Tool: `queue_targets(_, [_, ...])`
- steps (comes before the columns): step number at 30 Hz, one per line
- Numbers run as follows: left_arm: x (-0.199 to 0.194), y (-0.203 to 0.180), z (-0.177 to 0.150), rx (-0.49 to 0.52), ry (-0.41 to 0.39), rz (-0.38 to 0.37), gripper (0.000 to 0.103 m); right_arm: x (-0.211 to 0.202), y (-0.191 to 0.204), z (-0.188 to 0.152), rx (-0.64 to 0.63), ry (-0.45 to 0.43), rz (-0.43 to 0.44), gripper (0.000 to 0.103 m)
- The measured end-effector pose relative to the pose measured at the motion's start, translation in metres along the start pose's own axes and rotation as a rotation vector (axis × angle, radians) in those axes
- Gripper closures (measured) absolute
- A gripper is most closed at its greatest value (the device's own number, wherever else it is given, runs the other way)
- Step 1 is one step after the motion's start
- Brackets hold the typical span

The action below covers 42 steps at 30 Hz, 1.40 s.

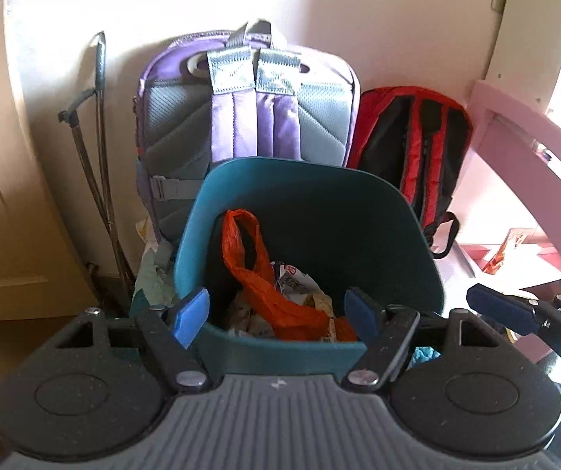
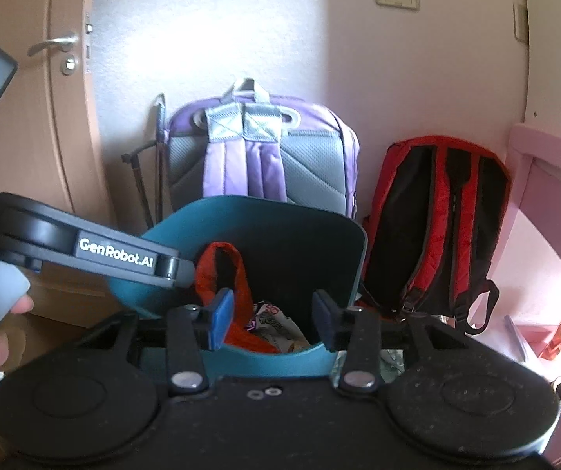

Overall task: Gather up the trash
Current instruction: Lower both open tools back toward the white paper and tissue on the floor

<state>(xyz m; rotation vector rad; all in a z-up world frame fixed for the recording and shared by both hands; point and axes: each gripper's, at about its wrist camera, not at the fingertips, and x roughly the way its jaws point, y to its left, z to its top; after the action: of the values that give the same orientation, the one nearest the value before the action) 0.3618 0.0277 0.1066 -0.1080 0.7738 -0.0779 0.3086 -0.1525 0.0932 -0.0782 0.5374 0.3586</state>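
Observation:
A teal trash bin [image 1: 378,211] stands on the floor before the wall, also in the right wrist view [image 2: 288,360]. Inside lie an orange plastic bag [image 1: 265,286] with an upright loop handle and crumpled printed wrappers [image 1: 300,282]; the bag [image 2: 237,274] and wrappers [image 2: 276,321] show in the right wrist view too. My left gripper [image 1: 276,317] is open and empty, its blue pads spread over the bin's near rim. My right gripper [image 2: 272,323] is open and empty, just above the bin's near rim. The left gripper's arm [image 2: 84,250] reaches over the bin's left side.
A purple and grey backpack [image 1: 249,109] and a red and black backpack [image 1: 417,149] lean on the wall behind the bin. A wooden door [image 2: 18,117] is at the left, thin poles [image 1: 100,164] beside it. Pink furniture [image 1: 535,164] stands at the right. Papers [image 1: 155,270] lie left of the bin.

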Motion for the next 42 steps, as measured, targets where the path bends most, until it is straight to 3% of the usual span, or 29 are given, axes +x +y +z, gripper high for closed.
queue_targets(13, [-0.073, 0.016, -0.067, -0.005, -0.007, 0.009, 0.023, -0.070, 0.035, -0.025, -0.022, -0.029, 0.084, 0.048])
queue_targets(22, [-0.081, 0.058, -0.135, -0.040, 0.047, 0.029, 0.019, -0.076, 0.075, -0.073, -0.083, 0.038, 0.216, 0.044])
queue_targets(26, [-0.058, 0.086, -0.162, -0.063, 0.102, 0.035, 0.017, -0.057, 0.091, -0.105, -0.087, 0.120, 0.270, 0.044])
queue_targets(29, [-0.033, 0.108, -0.181, -0.076, 0.130, 0.048, 0.004, -0.035, 0.102, -0.136, -0.111, 0.166, 0.301, 0.043])
queue_targets(31, [-0.011, 0.127, -0.196, -0.106, 0.159, 0.060, 0.002, -0.017, 0.108, -0.157, -0.123, 0.194, 0.316, 0.043])
queue_targets(36, [0.061, 0.176, -0.242, -0.207, 0.334, 0.080, 0.002, 0.033, 0.124, -0.220, -0.162, 0.323, 0.367, 0.043])
queue_targets(42, [0.147, 0.216, -0.307, -0.219, 0.531, 0.157, 0.002, 0.089, 0.152, -0.314, -0.264, 0.530, 0.437, 0.043])
